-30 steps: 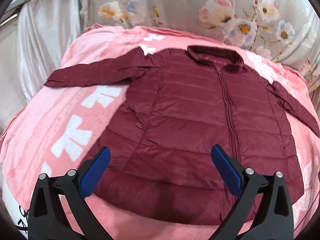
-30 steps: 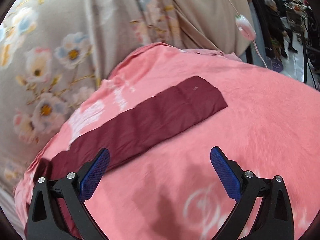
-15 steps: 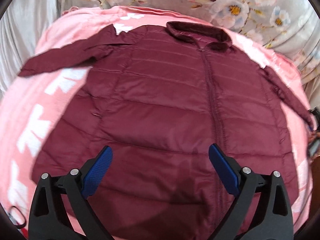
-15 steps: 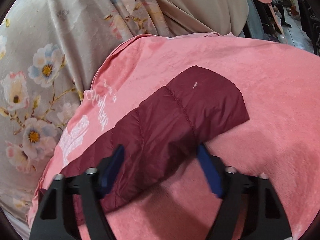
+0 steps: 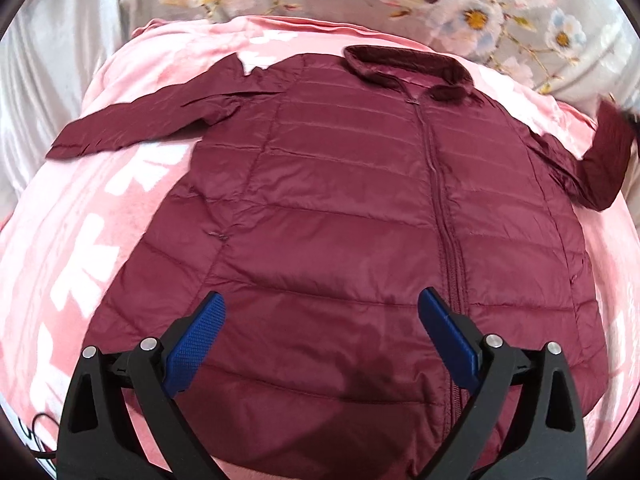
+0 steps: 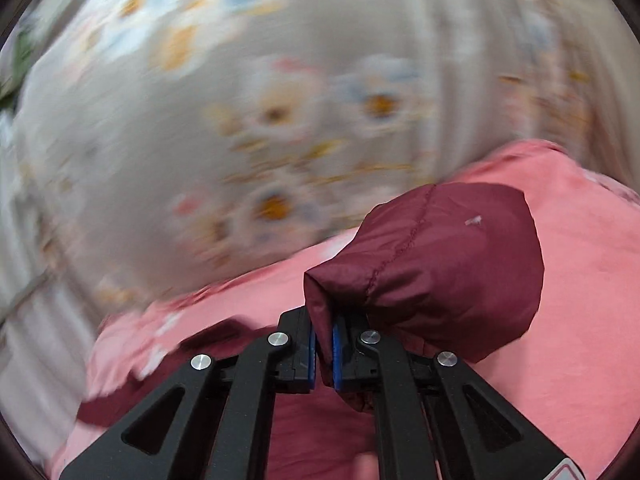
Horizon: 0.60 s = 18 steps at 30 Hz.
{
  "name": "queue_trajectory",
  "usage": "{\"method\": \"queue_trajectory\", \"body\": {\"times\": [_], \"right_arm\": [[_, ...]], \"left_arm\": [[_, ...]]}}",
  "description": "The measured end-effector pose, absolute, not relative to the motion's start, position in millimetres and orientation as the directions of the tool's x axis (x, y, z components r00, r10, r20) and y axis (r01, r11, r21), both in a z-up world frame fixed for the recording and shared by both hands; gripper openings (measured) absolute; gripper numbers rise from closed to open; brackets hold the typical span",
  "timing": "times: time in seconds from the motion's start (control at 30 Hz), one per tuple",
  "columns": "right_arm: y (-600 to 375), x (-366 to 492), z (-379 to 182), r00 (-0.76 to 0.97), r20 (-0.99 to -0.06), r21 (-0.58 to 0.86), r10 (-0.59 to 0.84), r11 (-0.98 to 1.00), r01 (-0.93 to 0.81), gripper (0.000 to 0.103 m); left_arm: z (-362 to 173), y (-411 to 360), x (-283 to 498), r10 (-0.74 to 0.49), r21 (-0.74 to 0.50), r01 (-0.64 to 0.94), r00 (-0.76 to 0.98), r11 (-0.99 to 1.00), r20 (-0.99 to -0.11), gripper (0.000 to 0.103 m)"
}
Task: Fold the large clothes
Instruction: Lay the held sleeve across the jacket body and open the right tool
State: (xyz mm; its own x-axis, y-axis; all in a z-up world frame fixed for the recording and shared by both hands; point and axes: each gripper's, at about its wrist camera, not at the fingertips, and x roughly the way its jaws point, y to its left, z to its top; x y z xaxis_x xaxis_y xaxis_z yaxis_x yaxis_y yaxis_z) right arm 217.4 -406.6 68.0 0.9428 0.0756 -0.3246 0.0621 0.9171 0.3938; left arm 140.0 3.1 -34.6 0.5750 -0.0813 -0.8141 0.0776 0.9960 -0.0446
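- Left gripper (image 5: 320, 332): jaws wide apart, nothing between them, hovering over the lower front of the jacket (image 5: 360, 220); blue textured pads (image 5: 196, 340), black plastic frame.
- Right gripper (image 6: 323, 356): jaws pressed together on the right sleeve (image 6: 432, 264) just behind the cuff; cuff end is lifted off the blanket (image 6: 580, 280) and bulges past the jaws.
- Step, by my read: first fold, sleeve pickup done, carry inward not finished.
- Next move likely needs: swing the sleeve across the chest and lay it flat; the left gripper is free to pin the body or take the other sleeve (image 5: 132, 128).
- Jacket: maroon quilted puffer, slick thin shell, horizontal stitched baffles, centre zip (image 5: 440, 200) closed, stand collar (image 5: 408, 66) at the far end; lies face up, spread flat.
- Blanket: pink fleece, fuzzy, white print.
- Far: floral curtain (image 5: 460, 4), pale fabric, blurred in the right wrist view.
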Motion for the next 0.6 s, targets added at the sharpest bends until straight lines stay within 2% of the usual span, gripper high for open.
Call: {"method": "queue_trajectory", "body": {"times": [0.17, 0.33, 0.4, 0.47, 0.53, 0.6], "right_arm": [[-262.6, 255.8, 33.7, 0.845, -0.462, 0.275, 0.270, 0.949, -0.153, 0.007], [-171.6, 266.6, -41.4, 0.688, -0.655, 0.190, 0.313, 0.949, -0.250, 0.012], [-159.9, 253.3, -54.8, 0.662, -0.682, 0.174, 0.311, 0.948, -0.266, 0.015], [-163.5, 241.4, -54.5, 0.664, -0.674, 0.200, 0.324, 0.945, -0.258, 0.025], [-173.5, 230.6, -48.1, 0.682, -0.649, 0.242, 0.337, 0.941, -0.235, 0.049], [-185.0, 226.1, -46.2, 0.680, -0.640, 0.288, 0.358, 0.932, -0.220, 0.052]], "left_arm": [[-24.5, 20.7, 132.3, -0.039, -0.008, 0.053, 0.610, 0.999, -0.791, 0.095], [-11.6, 46.1, 122.6, -0.023, 0.006, 0.041, 0.681, 0.999, -0.732, 0.095], [-7.0, 54.7, 121.9, -0.010, 0.021, 0.037, 0.695, 0.999, -0.719, 0.095], [-5.4, 61.6, 125.5, -0.014, 0.014, 0.035, 0.687, 0.999, -0.727, 0.095], [-4.9, 67.1, 132.4, -0.045, -0.022, 0.042, 0.674, 0.999, -0.737, 0.095], [-4.0, 68.6, 142.3, -0.096, -0.076, 0.059, 0.659, 0.995, -0.746, 0.095]]}}
